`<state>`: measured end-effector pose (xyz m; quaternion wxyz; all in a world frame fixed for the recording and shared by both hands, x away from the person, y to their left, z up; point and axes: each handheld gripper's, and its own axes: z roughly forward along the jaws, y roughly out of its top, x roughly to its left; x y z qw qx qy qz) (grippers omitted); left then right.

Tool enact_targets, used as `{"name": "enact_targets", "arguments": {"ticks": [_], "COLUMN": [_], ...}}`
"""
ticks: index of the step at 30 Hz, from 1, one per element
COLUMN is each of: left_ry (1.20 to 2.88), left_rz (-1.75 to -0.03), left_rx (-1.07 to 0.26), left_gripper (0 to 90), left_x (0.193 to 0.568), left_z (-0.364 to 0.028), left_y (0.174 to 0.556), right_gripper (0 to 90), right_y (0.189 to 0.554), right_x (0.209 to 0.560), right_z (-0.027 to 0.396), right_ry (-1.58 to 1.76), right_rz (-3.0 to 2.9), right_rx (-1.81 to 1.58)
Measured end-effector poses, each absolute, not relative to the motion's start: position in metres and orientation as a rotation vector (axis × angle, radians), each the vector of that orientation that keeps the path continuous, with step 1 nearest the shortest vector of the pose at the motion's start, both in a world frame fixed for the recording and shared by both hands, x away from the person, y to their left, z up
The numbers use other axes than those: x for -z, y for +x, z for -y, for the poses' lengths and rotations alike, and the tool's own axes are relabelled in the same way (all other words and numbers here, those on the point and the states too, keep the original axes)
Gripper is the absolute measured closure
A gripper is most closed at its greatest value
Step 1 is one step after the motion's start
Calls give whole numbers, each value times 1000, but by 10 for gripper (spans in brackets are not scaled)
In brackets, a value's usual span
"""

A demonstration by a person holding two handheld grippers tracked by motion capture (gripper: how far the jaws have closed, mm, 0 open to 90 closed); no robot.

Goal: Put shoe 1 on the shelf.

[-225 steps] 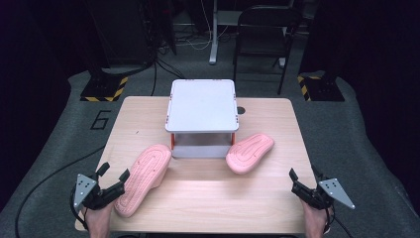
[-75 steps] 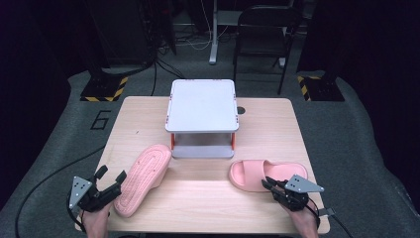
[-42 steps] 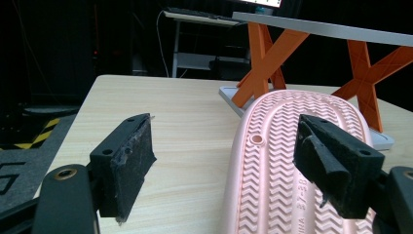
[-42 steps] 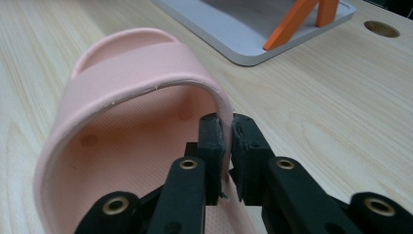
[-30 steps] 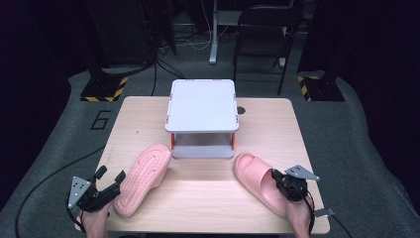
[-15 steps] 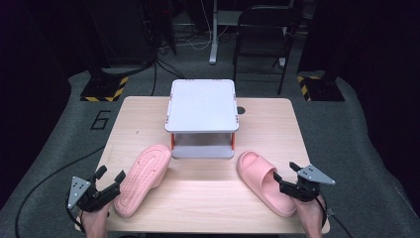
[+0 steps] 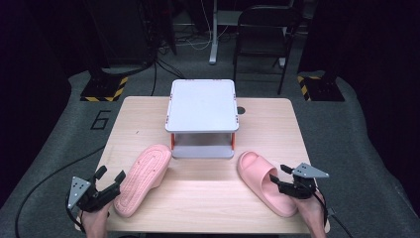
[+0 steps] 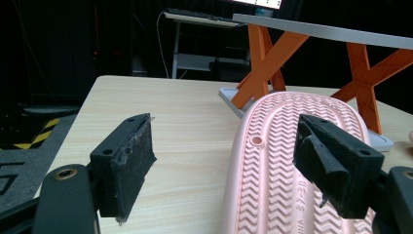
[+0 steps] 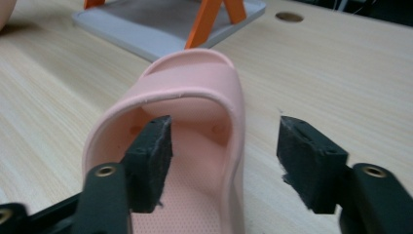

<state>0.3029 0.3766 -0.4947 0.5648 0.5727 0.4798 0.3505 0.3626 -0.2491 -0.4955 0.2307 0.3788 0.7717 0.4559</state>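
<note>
Two pink slippers lie on the wooden table (image 7: 208, 198). The left slipper (image 7: 143, 178) (image 8: 272, 161) is sole up, and my left gripper (image 7: 110, 174) (image 8: 224, 141) hovers open at its heel end, one jaw over the sole. The right slipper (image 7: 262, 183) (image 9: 195, 92) sits upright with its toe toward the white rack (image 7: 202, 104). My right gripper (image 7: 277, 176) (image 9: 224, 141) straddles that slipper's right side wall, one jaw inside and one outside. Its jaws have just been closing, but the outer pad still stands off the wall.
The rack stands on orange crossed legs (image 8: 263, 63) at the middle back of the table. A round hole (image 7: 240, 110) is in the tabletop beside it. A black chair (image 7: 262, 29) and desk legs stand on the dark floor behind.
The right slipper has been swung so its toe points at the rack. My right gripper let go of its heel, opened and shifted slightly right to the side wall. The left gripper has not moved.
</note>
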Motion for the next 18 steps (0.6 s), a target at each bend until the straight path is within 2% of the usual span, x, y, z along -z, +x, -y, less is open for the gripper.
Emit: {"name": "enact_targets", "arguments": {"ticks": [6,11,18], "left_ry": [1356,1353,1347], "left_rz": [-1127,-1129,-1127], "left_rx": [-822,-825,-823], "left_gripper": [223,223,223], "left_x": [495,495,495], "left_z": [-375,-376,-375], "left_y": [304,303,303], "right_gripper": [594,809,846], "right_y": [373,380,375], "right_x": [502,505,496], "right_z": [238,240,232], "right_ry": [1058,1102,1181], "right_rz": [-2188,-2175,-2169], "right_rx": [-1203,-1155,-1177]}}
